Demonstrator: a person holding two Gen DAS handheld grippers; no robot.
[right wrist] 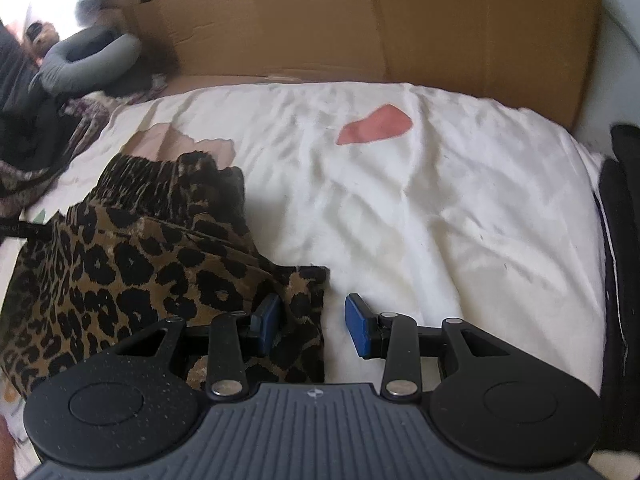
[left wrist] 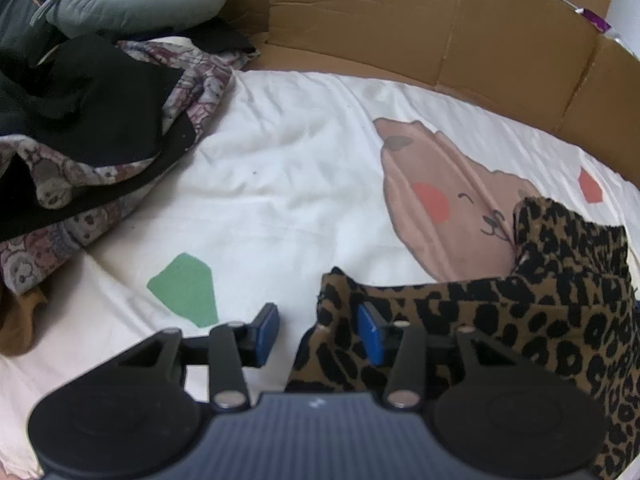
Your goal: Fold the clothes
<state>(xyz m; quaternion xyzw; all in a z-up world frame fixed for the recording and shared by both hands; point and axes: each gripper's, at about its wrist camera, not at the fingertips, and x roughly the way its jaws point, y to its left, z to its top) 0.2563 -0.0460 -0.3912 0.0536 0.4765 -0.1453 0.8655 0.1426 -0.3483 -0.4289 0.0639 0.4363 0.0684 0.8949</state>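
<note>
Soft daylight, fisheye-warped edges, blurred far corners.

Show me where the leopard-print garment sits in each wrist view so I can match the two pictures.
Left wrist: leopard-print garment fills the lower right, its near corner between the open fingers of the left gripper.
Right wrist: it fills the lower left, its corner reaching between the open fingers of the right gripper.
Shared landmark: the cardboard wall behind the white sheet.
</note>
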